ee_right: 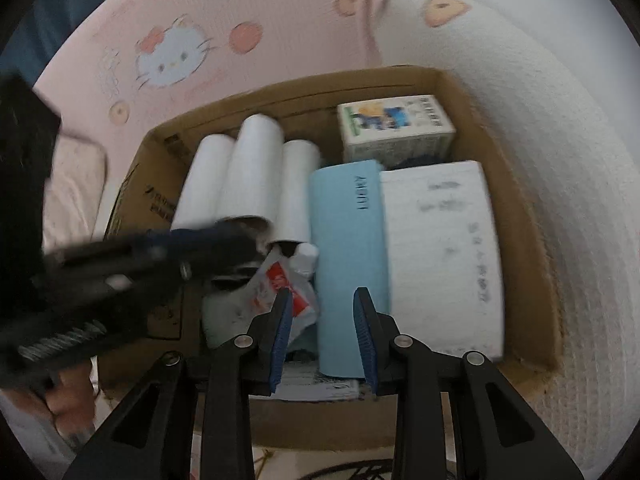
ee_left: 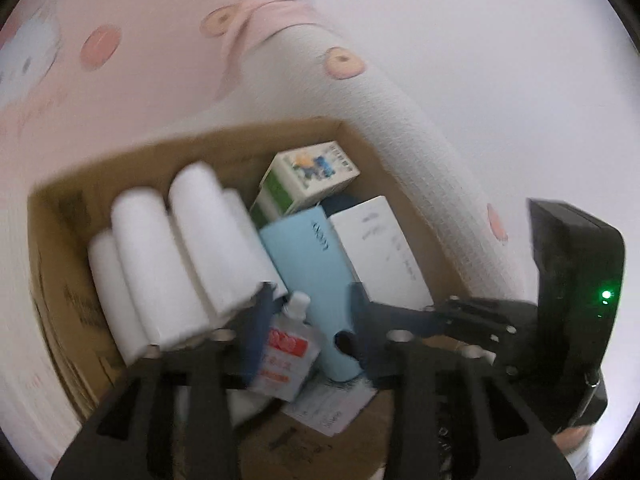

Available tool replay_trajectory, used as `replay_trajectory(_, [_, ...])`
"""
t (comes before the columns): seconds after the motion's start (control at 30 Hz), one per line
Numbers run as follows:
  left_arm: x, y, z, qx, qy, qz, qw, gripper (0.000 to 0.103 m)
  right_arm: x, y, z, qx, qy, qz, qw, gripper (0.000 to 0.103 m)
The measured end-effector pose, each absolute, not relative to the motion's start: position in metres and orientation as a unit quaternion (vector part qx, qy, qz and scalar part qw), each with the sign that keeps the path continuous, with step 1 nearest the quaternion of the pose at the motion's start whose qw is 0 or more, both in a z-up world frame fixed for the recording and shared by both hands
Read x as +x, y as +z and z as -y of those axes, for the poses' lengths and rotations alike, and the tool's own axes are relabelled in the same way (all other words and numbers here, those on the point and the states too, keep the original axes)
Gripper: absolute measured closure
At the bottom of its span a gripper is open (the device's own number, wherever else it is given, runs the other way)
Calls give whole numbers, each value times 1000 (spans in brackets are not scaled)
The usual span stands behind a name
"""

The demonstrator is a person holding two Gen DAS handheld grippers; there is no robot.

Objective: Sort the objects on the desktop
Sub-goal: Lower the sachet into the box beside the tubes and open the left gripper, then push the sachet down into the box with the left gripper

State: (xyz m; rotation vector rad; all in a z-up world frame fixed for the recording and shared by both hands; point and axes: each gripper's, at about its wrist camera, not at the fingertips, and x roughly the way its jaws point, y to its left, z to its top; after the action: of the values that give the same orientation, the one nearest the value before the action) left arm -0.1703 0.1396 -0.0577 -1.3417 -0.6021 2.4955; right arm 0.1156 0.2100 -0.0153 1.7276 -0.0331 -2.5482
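The left tool (ee_left: pixel 308 320) stands half open over the glue pouch (ee_left: pixel 286 360), which lies in the cardboard box (ee_right: pixel 532 264) at six o'clock beside the blue box (ee_right: pixel 348 256). The right tool (ee_right: pixel 322 340) hangs narrowly parted around the blue box's near end, apparently not gripping. Lift the left tool straight clear so the pouch stays settled.

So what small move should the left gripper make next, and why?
Probably lift the left gripper clear of the cardboard box: its jaws stand open, and the red-labelled pouch already lies inside beside the light blue box.
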Motion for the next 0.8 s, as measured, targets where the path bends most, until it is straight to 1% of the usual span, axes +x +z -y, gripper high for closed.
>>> replay_trajectory(0.1, [-174,-55,-138,-455,854,196,158,56,106,-20,-203,573,-818,8,53,75])
replay_trajectory(0.23, [-182,-57,-146,-481,840,172,179,56,101,-25,-198,594,-802,-21,58,75])
replay_trajectory(0.33, [-183,-57,-155,-498,825,158,215,57,103,-24,-202,606,-793,-21,57,75])
replay_trajectory(0.37, [-185,-59,-158,-505,820,153,219,60,104,-23,-203,609,-791,-21,58,75])
replay_trajectory(0.43, [-187,-66,-165,-531,808,135,215,81,106,-18,-209,610,-791,-22,48,75])
replay_trajectory(0.47, [-188,-70,-168,-542,802,128,217,82,108,-17,-212,611,-790,-19,44,75])
replay_trajectory(0.57, [-186,-78,-171,-561,790,114,220,82,111,-17,-223,621,-781,25,57,75])
replay_trajectory(0.7, [-186,-82,-171,-583,788,74,186,82,116,-21,-229,629,-774,42,56,75])
replay_trajectory(0.8, [-179,-69,-165,-561,805,60,186,82,116,-26,-229,638,-764,65,68,75])
